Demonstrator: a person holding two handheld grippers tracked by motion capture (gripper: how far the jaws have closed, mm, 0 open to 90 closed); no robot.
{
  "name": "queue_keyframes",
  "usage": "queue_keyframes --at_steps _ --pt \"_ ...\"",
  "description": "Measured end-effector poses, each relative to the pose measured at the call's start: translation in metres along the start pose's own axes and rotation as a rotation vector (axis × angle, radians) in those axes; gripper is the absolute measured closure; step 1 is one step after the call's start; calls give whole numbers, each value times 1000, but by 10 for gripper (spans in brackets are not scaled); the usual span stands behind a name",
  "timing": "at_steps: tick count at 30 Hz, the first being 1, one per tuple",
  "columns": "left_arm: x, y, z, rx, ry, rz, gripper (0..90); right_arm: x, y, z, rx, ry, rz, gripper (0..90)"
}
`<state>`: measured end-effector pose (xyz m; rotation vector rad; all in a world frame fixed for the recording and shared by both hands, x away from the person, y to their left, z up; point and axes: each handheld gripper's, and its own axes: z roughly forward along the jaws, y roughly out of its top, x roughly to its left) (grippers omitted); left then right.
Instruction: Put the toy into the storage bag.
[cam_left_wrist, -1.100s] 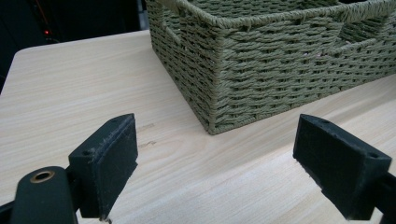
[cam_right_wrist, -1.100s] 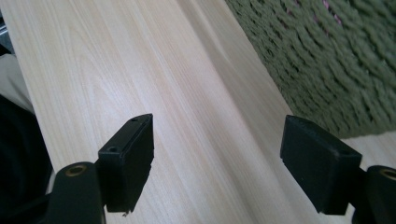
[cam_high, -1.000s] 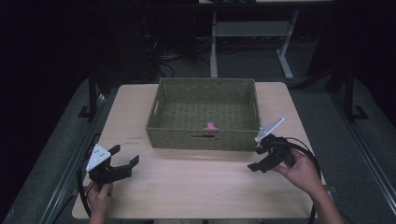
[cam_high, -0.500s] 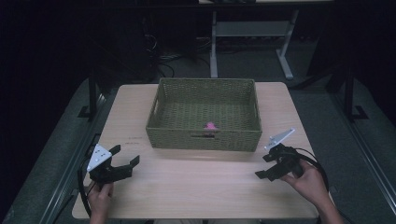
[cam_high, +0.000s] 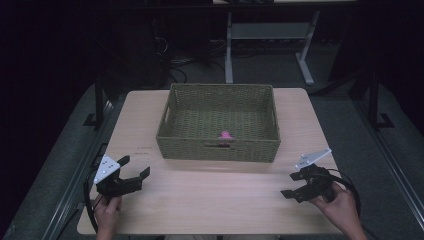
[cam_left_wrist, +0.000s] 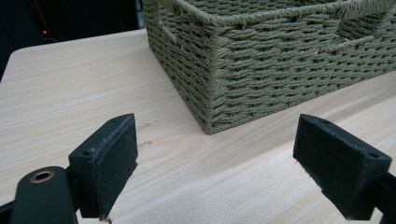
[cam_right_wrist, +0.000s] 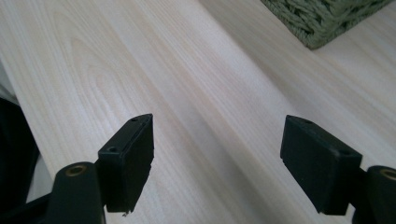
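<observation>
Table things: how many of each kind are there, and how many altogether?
Basket: 1
Pink thing inside the basket: 1
Claws: 2, the left claw and the right claw, both open and holding nothing
Total: 4

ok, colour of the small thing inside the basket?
Pink, lying in the green woven basket; high view shows it best.

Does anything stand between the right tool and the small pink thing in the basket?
Yes: the basket's front wall stands between the right tool and the pink thing, which lies just behind it. From above, nothing covers it.
</observation>
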<state>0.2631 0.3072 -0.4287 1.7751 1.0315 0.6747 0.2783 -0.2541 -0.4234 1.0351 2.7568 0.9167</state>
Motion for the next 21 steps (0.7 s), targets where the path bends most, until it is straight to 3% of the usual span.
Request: queue_keyframes --at_steps 20,21 --pt "-2 0 1 2 -3 7 133 16 -28 2 -74 -30 23 243" --pt "-2 1 1 0 -2 8 133 19 -31 3 -78 -53 19 243"
